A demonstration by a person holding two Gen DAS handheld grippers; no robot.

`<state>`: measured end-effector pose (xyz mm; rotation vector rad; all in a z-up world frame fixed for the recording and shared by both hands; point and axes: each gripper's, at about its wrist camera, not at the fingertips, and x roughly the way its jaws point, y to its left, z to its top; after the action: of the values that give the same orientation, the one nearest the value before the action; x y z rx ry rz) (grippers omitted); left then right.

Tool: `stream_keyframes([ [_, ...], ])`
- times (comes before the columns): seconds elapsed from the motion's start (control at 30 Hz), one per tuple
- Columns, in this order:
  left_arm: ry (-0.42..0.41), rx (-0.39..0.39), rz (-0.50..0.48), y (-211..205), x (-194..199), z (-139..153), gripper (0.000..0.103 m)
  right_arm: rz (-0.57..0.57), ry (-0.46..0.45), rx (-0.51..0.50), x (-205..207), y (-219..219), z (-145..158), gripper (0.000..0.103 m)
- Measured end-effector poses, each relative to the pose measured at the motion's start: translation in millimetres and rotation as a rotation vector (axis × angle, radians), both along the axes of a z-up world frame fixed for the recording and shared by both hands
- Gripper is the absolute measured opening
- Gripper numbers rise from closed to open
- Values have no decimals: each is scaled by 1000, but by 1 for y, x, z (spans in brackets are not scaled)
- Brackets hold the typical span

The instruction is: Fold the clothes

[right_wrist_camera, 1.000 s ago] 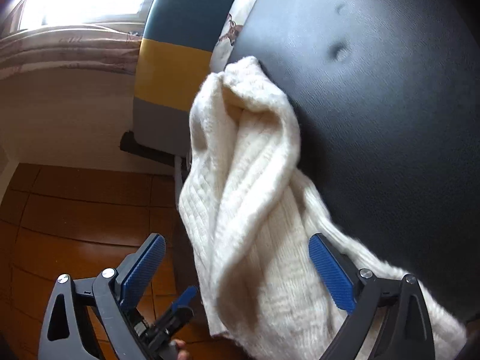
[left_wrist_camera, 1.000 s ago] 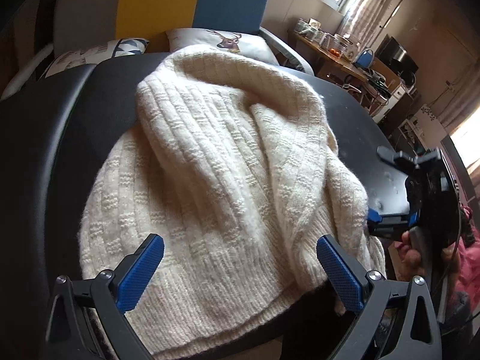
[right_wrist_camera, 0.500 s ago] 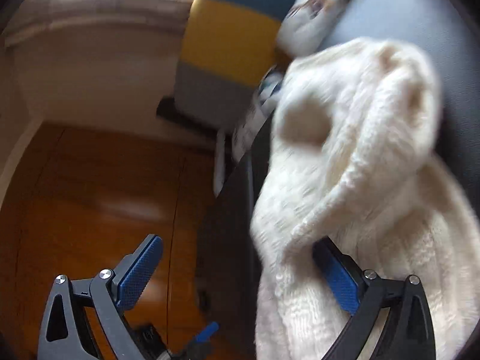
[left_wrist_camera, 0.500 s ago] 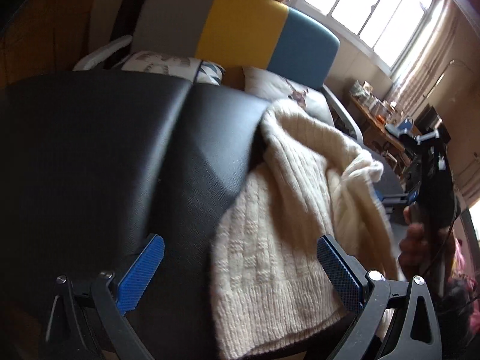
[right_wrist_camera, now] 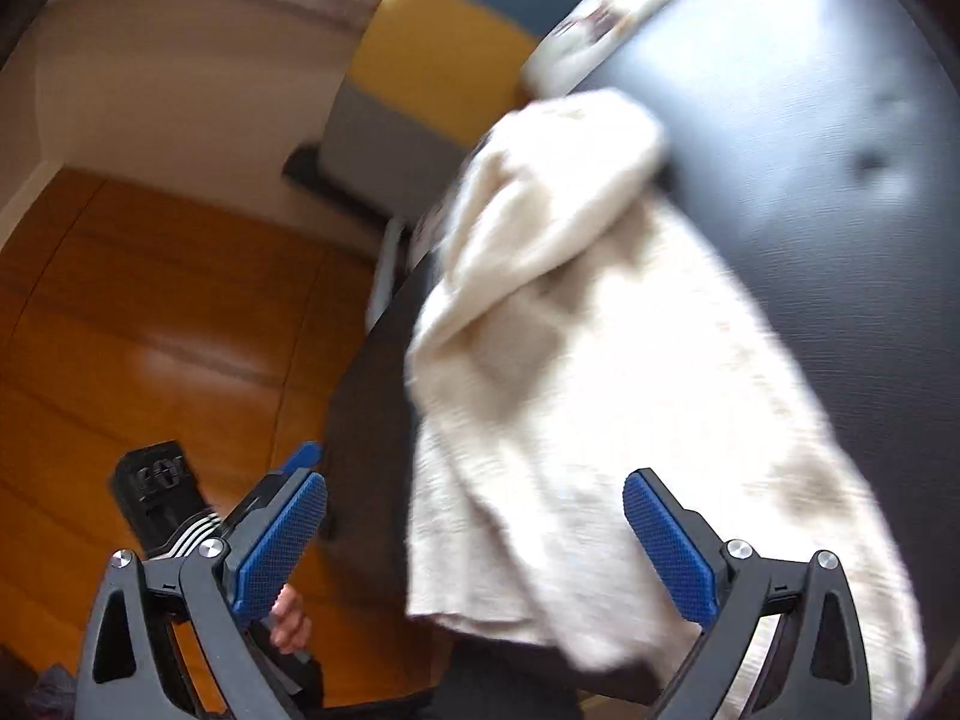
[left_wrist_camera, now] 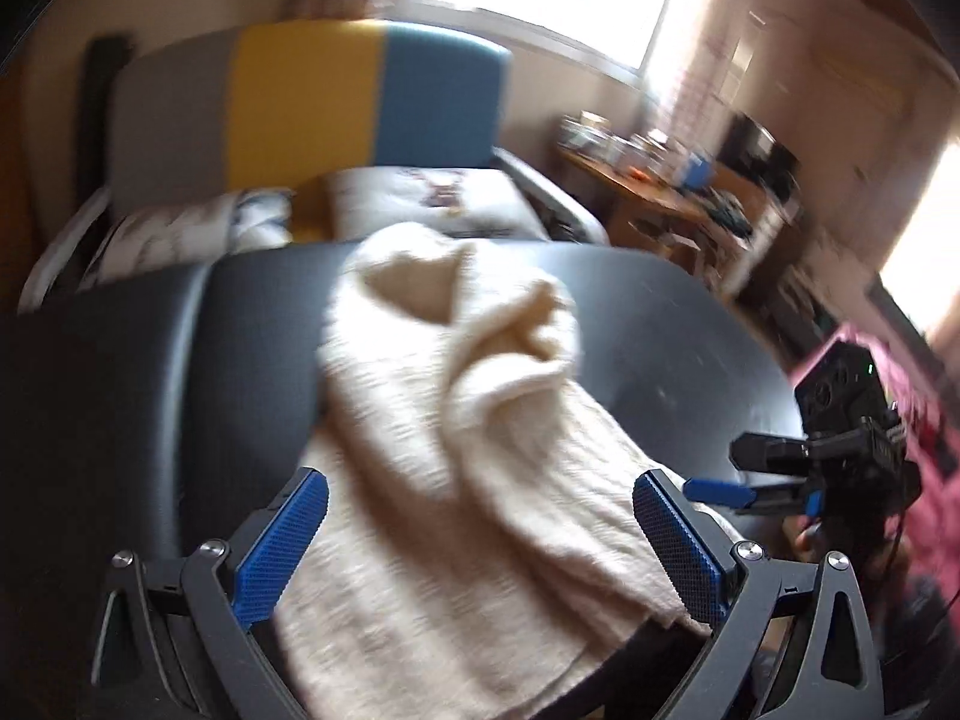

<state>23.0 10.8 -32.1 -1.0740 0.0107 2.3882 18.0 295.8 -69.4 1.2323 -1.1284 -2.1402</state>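
A cream knitted sweater (left_wrist_camera: 468, 420) lies bunched in long folds on a black padded table (left_wrist_camera: 660, 330). Its near hem hangs over the table's front edge. My left gripper (left_wrist_camera: 480, 546) is open just above that hem, with the fabric showing between the blue pads (left_wrist_camera: 282, 540) and not pinched. In the right wrist view the sweater (right_wrist_camera: 600, 360) drapes over the table (right_wrist_camera: 810, 120), and my right gripper (right_wrist_camera: 474, 546) is open over its lower edge. From the left wrist view, the right gripper (left_wrist_camera: 729, 474) hovers at the table's right side. Both views are motion-blurred.
Behind the table stands a sofa with a grey, yellow and blue back (left_wrist_camera: 312, 102) and pillows (left_wrist_camera: 420, 198). A cluttered wooden desk (left_wrist_camera: 660, 180) is at the back right. Wooden floor (right_wrist_camera: 150, 330) lies left of the table, where a hand (right_wrist_camera: 288, 618) holds the other gripper's black housing (right_wrist_camera: 153, 483).
Both cameras have swung and tilted, and the left one now faces the sweater squarely from the table's front. The sweater looks narrower and more bunched. Both grippers stayed open.
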Motion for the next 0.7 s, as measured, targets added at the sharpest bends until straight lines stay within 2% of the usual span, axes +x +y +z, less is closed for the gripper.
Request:
stream_keyframes([
  [0.1, 70, -95, -115, 46, -2, 1, 103, -73, -45, 77, 8, 21, -11, 103],
  [0.17, 134, -196, -131, 66, -10, -2, 103, -78, -79, 54, 5, 24, -21, 103],
  [0.23, 135, -242, -128, 68, -27, -8, 99, -72, -85, 68, 5, 24, -31, 103],
  [0.3, 94, -261, -122, 64, -45, -17, 78, -70, -88, 79, 4, 23, -42, 103],
  [0.37, 39, -310, -107, 60, -58, -32, 66, -68, -89, 81, 4, 25, -47, 103],
  [0.4, 9, -324, -97, 56, -64, -39, 64, -69, -86, 78, 8, 26, -50, 103],
  [0.47, -50, -327, -90, 52, -72, -53, 60, -72, -78, 70, 19, 29, -55, 103],
  [0.53, -94, -313, -75, 51, -75, -62, 48, -74, -74, 70, 17, 28, -55, 103],
  [0.57, -119, -299, -75, 51, -75, -66, 31, -76, -72, 69, 21, 31, -52, 103],
  [0.6, -143, -281, -70, 51, -75, -69, 8, -77, -71, 73, 19, 29, -52, 103],
  [0.67, -177, -224, -46, 48, -76, -74, 6, -74, -67, 89, 17, 27, -52, 103],
  [0.7, -194, -160, -37, 43, -76, -71, 6, -72, -64, 98, 17, 26, -51, 103],
])
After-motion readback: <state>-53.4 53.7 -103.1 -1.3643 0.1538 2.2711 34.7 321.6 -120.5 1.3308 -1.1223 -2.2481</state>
